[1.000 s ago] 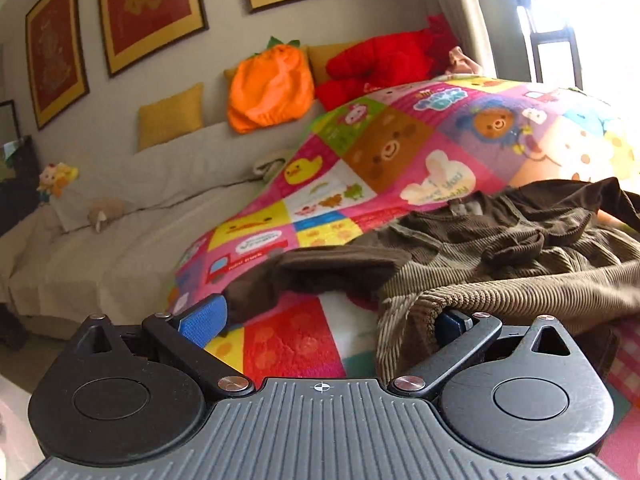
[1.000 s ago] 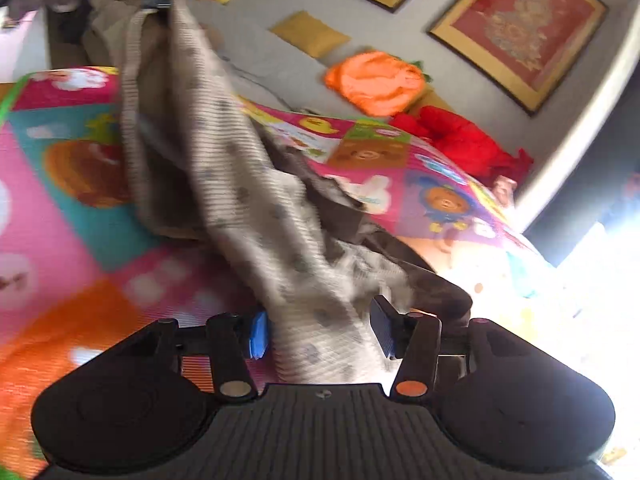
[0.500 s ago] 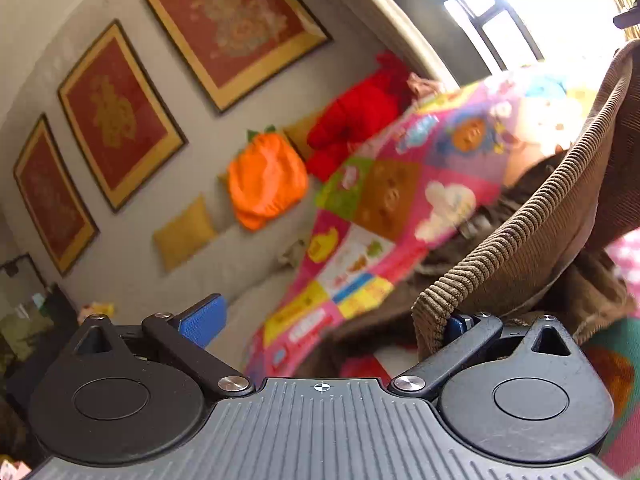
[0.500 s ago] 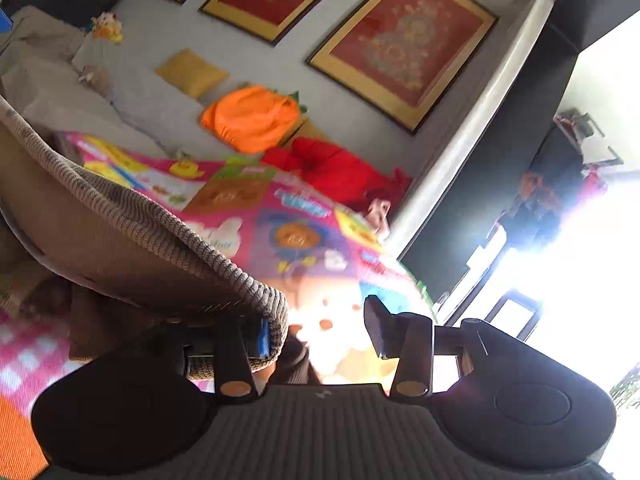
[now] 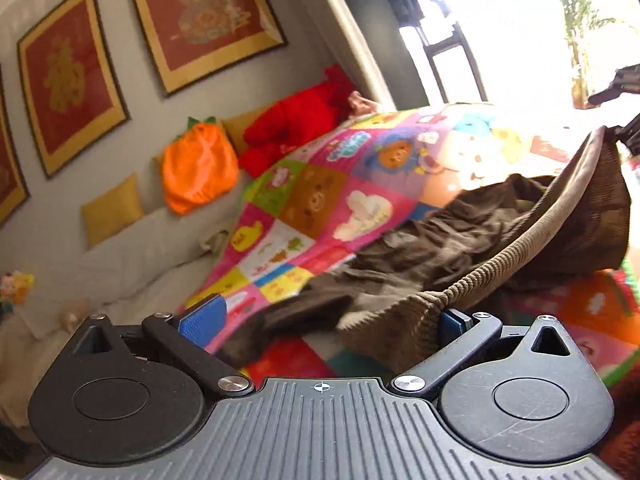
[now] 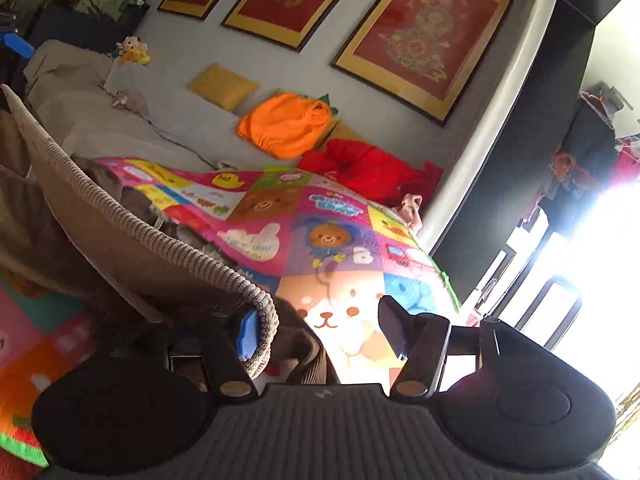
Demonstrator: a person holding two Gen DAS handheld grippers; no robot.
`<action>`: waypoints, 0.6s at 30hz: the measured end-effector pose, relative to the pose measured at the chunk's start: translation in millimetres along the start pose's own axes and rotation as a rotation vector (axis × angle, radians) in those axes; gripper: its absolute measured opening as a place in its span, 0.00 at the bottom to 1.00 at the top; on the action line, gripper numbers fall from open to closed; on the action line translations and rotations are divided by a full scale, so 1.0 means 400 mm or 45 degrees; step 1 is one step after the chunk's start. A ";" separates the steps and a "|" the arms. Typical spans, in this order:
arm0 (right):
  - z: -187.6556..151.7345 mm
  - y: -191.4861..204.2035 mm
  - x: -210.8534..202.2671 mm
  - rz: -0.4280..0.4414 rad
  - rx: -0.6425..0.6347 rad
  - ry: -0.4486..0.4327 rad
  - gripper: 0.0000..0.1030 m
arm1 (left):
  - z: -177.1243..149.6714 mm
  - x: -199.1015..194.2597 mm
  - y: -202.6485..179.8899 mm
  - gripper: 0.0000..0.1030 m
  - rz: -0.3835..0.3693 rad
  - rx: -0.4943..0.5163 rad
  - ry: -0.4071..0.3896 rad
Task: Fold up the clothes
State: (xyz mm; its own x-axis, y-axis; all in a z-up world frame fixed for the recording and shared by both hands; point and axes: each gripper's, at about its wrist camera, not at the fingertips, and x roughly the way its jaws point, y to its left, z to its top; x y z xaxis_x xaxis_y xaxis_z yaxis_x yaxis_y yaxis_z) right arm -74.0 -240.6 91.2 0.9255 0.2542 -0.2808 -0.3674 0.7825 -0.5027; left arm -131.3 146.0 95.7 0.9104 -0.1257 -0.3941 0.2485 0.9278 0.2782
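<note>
Corduroy garment (image 5: 440,248), brown, ribbed, sprawls in a rumpled heap over the patchwork play mat (image 5: 320,200), nearer the camera than the orange pumpkin cushion (image 5: 198,164) that leans at the wall beyond the mat. One ribbed hem edge is raised off the heap and runs taut as a band between the two tools. Left gripper (image 5: 324,320): jaws stand wide; the hem end drapes against the right-hand blue pad only, the other pad bare, so nothing is clamped. Right gripper (image 6: 320,332): jaws have just been opening and stand fairly wide; the hem curls over the left-hand blue pad, the opposite finger stands clear with only the mat behind it. Reads as hooked cloth, not pinched cloth. Judgement on the step: the edge is being lifted and spread to square the garment before a fold. To do it well, close both jaws firmly on the hem first, since a hooked edge may slip; then keep both ends level and the band taut, shake the crumpled body out, and lay it flat on the mat on the near side of the pumpkin cushion. Fabric looks thick and heavy, with a darker lining; the sleeve or leg layout is not clear in the heap.
</note>
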 end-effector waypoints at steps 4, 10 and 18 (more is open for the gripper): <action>-0.083 0.021 -0.035 0.158 0.058 0.135 0.65 | -0.054 -0.015 0.011 1.00 -0.164 -0.096 -0.010; -0.118 0.022 -0.065 0.378 0.159 0.180 0.73 | -0.026 0.048 0.098 1.00 -0.272 -0.396 -0.051; -0.030 -0.135 0.024 0.556 0.680 0.006 0.87 | -0.027 0.347 0.194 1.00 -0.332 -0.998 0.167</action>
State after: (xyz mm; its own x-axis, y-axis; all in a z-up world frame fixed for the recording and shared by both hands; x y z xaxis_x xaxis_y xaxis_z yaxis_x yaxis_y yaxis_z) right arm -46.5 -287.3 105.8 0.7019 0.6085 -0.3703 -0.6098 0.7820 0.1292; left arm 10.6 204.5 53.1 0.7978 -0.3731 -0.4735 0.0997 0.8563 -0.5067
